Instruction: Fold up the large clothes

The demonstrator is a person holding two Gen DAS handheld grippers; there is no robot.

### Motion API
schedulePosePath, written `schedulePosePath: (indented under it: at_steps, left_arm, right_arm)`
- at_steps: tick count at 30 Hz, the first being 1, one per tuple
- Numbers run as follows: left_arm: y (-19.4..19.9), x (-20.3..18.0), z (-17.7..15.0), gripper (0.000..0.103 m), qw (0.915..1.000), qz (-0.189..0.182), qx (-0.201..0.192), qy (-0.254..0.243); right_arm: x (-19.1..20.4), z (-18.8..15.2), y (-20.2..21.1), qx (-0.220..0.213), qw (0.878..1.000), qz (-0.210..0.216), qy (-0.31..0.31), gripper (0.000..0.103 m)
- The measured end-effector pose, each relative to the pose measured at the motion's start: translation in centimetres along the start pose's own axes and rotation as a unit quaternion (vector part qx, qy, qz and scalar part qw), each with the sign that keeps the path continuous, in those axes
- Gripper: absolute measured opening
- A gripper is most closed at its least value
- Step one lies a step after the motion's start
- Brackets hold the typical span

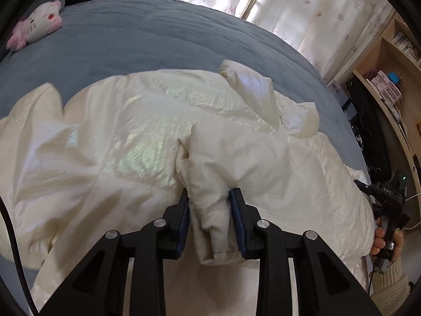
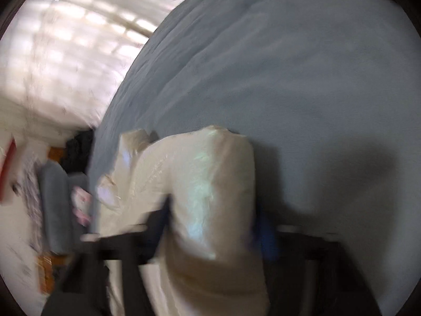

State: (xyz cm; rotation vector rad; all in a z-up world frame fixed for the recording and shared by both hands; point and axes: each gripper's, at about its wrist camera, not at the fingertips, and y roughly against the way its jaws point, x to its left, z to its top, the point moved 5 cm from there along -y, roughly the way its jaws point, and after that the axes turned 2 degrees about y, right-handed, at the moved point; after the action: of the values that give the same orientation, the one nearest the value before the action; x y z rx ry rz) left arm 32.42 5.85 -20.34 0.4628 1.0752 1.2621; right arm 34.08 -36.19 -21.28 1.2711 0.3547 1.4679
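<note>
While the grey-blue bed (image 1: pixel 136 39) is carrying the cream puffer jacket (image 1: pixel 126 137), spread wide, the left claw (image 1: pixel 210 221) is angling downward, its narrowly parted pads flanking a padded fold. Right claw (image 2: pixel 213 223), blurred, is pinching a sleeve-like roll above the bedding.

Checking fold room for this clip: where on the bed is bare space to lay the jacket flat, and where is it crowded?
The grey bedspread is bare between the cream jacket and the curtains, bordered on the left by the plush toy. The near side is crowded: jacket fabric fills it, with folds between the left gripper pads and in the right gripper. The right bed edge meets cluttered shelves.
</note>
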Motion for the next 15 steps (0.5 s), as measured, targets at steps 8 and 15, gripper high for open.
schedulePosePath:
  at_steps: [8,15]
  left_arm:
    - [-3.0,-2.7,-2.0,0.027,0.9978,0.053,0.012,-0.039]
    - [0.4,-2.2,-1.4,0.027,0.9982,0.051,0.000,-0.032]
  right_arm:
    - [-0.8,0.2,-1.9,-0.018,0.990,-0.124,0.067,0.046]
    - [0.8,-0.4,5.1,-0.069,0.980,-0.171,0.073,0.051]
